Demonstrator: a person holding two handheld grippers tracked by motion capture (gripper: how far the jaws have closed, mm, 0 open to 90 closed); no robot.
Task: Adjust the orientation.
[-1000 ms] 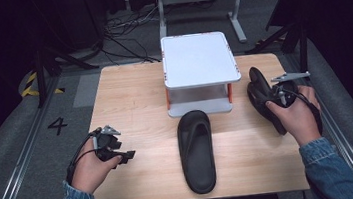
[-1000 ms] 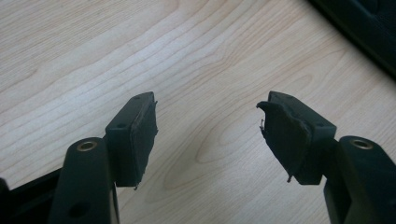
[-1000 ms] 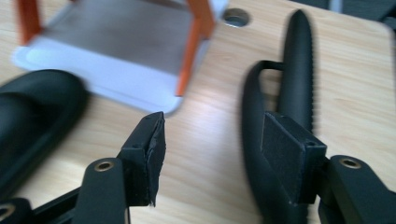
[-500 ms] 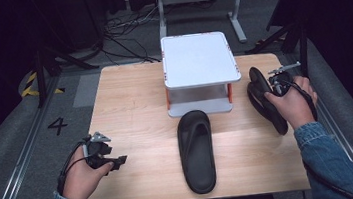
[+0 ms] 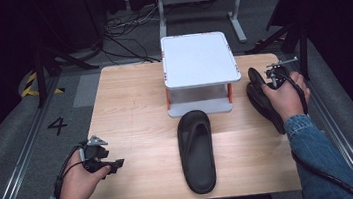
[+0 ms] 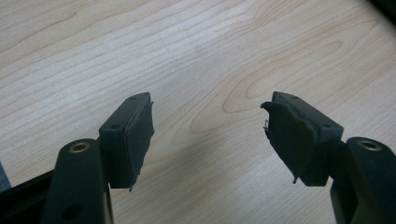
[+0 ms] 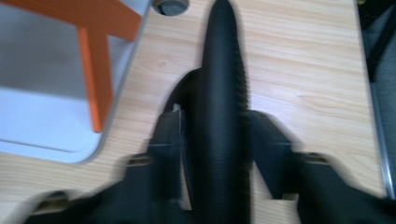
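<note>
The black sandal [image 7: 219, 98] in your right gripper [image 7: 215, 154] stands on edge between the jaws, its sole running straight away from the camera in the right gripper view. The jaws have just been closing, and both pads now press on the sandal's two faces. That view is blurred, so the exact contact line cannot be read. In the high view this sandal [image 5: 260, 101] sits at the right edge of the bench [image 5: 130, 110], just beside the right end of the small white shelf rack [image 5: 199, 59], with your right hand [image 5: 285, 98] over it and your right gripper [image 5: 273, 76] at its far end.

The rack has two white tiers joined by orange posts [image 7: 95, 70]. In the right gripper view its lower tier lies to the left of the held sandal, near it but apart.

The second black sandal [image 5: 196, 150] lies flat, sole down, on the bench in front of the rack, lengthwise toward you, well apart from the held one.

Your left gripper [image 5: 105, 160] rests near the front left corner of the bench in your left hand [image 5: 78, 183]. In the left gripper view its jaws stand wide apart with bare wood between the pads [image 6: 137, 135]; your left gripper [image 6: 208, 140] holds nothing.
</note>
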